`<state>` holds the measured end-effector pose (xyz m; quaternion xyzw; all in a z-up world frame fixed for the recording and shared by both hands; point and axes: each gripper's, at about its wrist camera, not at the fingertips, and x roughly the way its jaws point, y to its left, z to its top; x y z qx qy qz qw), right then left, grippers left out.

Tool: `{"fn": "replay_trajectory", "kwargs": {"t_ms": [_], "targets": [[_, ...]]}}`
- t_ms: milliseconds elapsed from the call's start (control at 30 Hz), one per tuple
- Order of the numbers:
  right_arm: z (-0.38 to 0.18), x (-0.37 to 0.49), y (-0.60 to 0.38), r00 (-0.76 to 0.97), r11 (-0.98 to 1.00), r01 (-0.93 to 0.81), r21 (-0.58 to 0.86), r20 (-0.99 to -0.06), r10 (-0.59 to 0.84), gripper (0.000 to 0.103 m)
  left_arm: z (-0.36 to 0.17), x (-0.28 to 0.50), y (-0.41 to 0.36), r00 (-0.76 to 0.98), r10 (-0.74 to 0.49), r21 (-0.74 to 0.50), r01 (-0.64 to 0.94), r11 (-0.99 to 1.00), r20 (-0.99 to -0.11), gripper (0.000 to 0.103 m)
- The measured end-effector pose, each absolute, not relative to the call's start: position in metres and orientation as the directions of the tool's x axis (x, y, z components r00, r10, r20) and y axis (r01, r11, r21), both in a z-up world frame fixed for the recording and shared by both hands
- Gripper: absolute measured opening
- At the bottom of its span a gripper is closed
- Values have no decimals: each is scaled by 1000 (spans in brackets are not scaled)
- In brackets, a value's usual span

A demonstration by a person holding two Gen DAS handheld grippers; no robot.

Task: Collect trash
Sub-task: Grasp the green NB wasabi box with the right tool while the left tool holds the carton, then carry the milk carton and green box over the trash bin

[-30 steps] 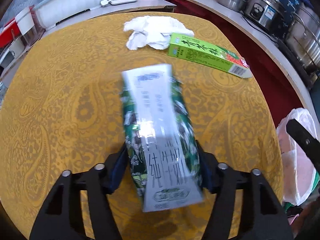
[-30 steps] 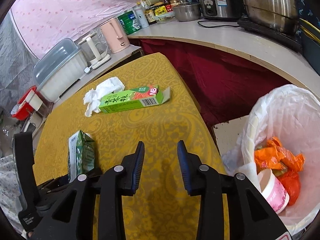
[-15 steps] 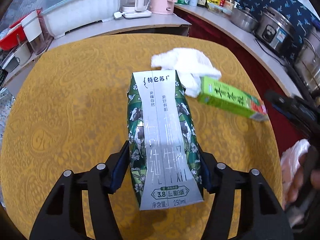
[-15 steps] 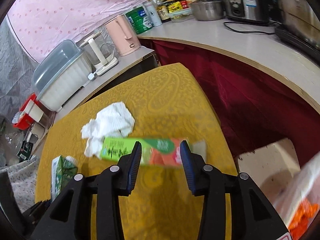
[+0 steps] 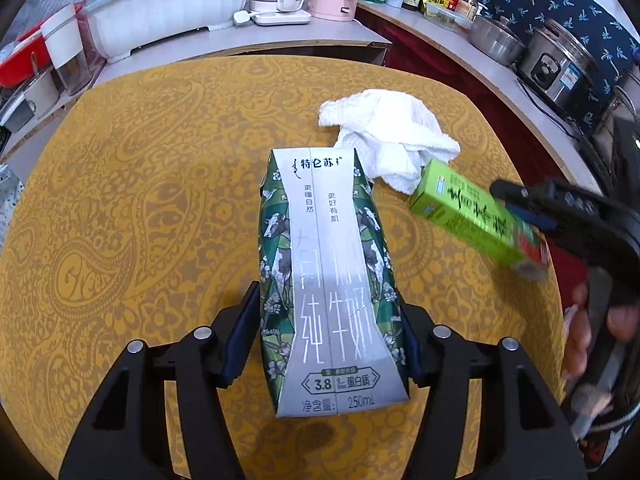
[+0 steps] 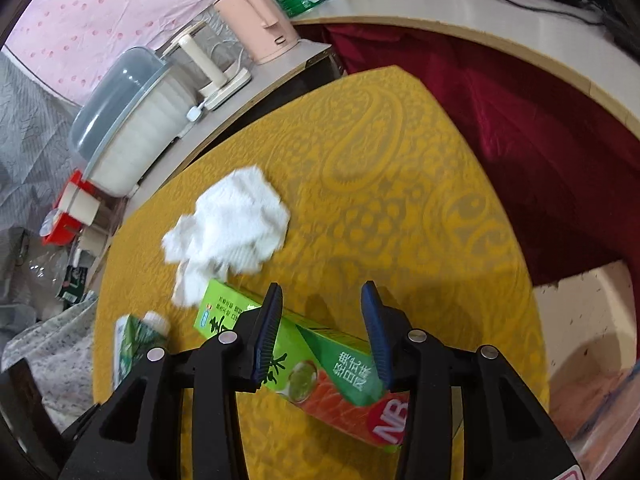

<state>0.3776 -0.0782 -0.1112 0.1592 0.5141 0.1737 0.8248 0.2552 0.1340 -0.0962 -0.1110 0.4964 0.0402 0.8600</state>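
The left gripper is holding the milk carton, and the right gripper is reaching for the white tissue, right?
Not quite. The left gripper does hold the milk carton, but the right gripper is reaching for the green box, its open jaws on either side of it. The white tissue lies farther away, untouched, as the right wrist view shows.

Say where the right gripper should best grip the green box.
Across its narrow width, near the orange end, from above. The green box lies flat on the table, long and slim, and the open right gripper already straddles it there.
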Motion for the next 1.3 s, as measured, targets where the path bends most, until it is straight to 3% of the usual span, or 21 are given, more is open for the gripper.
{"fn": "replay_trajectory", "kwargs": {"t_ms": [300,533,767,1133,1300], "targets": [[-112,276,-71,387,880,-163,447,-791,474,55,-100,216,114,484,-69,-152,-135,979,-872,57],[-108,209,-56,409,911,-201,361,-814,413,58,-104,182,103,467,-88,-147,-91,985,-880,57],[-108,195,-47,466,950,-187,252,-828,311,58,-104,164,111,470,-60,-129,-115,985,-881,57],[-109,207,-40,492,956,-145,256,-820,294,58,-99,165,134,480,-47,-140,-159,977,-876,57],[-108,208,-37,494,963,-126,240,-826,270,45,-96,163,137,484,-52,-147,-161,976,-874,57]]}}
